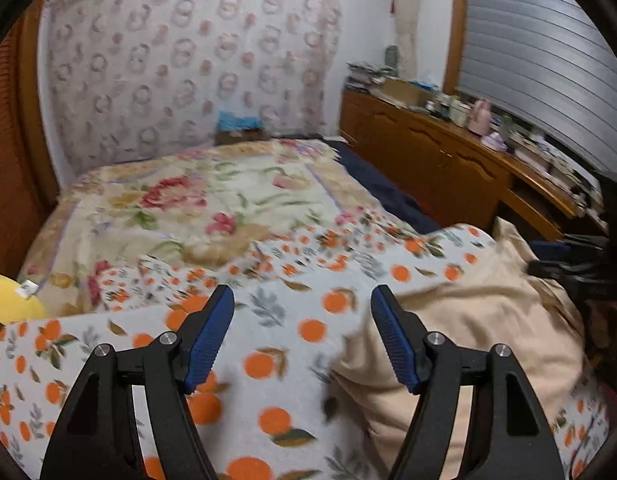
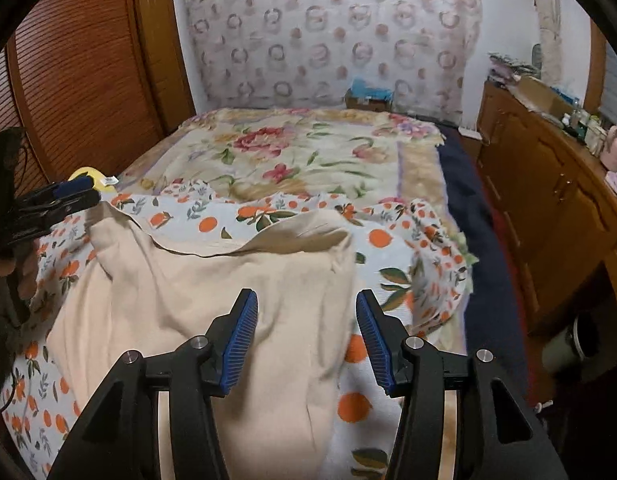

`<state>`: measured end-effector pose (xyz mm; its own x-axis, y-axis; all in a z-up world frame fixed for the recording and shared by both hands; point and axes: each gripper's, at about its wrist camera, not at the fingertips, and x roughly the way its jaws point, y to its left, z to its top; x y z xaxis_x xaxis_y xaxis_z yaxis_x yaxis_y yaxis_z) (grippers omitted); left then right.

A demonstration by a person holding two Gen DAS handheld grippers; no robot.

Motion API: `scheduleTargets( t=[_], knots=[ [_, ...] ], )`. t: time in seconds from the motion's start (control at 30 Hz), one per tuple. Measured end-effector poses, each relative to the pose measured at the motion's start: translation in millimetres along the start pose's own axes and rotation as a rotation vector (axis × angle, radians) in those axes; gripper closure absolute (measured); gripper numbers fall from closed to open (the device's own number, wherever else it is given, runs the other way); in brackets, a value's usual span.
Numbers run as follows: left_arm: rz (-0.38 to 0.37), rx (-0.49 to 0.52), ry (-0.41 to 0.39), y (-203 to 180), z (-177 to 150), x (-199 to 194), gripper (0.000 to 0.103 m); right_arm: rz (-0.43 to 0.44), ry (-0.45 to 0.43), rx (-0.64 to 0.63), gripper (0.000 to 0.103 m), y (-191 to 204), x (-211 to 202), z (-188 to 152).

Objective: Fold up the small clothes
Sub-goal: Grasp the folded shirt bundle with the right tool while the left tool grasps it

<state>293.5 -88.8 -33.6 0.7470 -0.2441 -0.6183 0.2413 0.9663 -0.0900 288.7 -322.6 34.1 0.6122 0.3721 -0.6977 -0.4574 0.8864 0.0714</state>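
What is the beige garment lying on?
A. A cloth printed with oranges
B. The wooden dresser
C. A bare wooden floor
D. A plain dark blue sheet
A: the beige garment lies crumpled on the white cloth printed with oranges, which shows on both sides of it and beyond it.

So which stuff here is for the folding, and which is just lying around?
For the folding:
beige garment
orange-print cloth under it
left gripper
right gripper

Just lying about:
yellow thing
flowered blanket
pink bottle
cardboard box
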Motion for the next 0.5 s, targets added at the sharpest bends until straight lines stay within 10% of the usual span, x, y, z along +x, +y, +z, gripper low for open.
scheduleTargets(
  t=[0.2, 0.27, 0.5],
  knots=[
    [-0.061, 0.030, 0.056, -10.6, -12.3, 0.4, 0.031, 0.082, 0.019, 0.104, 0.054, -36.3, 26.1, 18.2],
    [-0.062, 0.033, 0.071, -13.7, -15.7, 1.4, 0.031, 0.119, 0.001, 0.108, 0.096, -40.0, 27.7, 18.3],
    [-0.084, 0.020, 0.111, -17.7, -23.4, 9.4, 0.031, -0.078, -0.076, 0.099, 0.096, -55.0, 6.5, 9.8]
  ],
)
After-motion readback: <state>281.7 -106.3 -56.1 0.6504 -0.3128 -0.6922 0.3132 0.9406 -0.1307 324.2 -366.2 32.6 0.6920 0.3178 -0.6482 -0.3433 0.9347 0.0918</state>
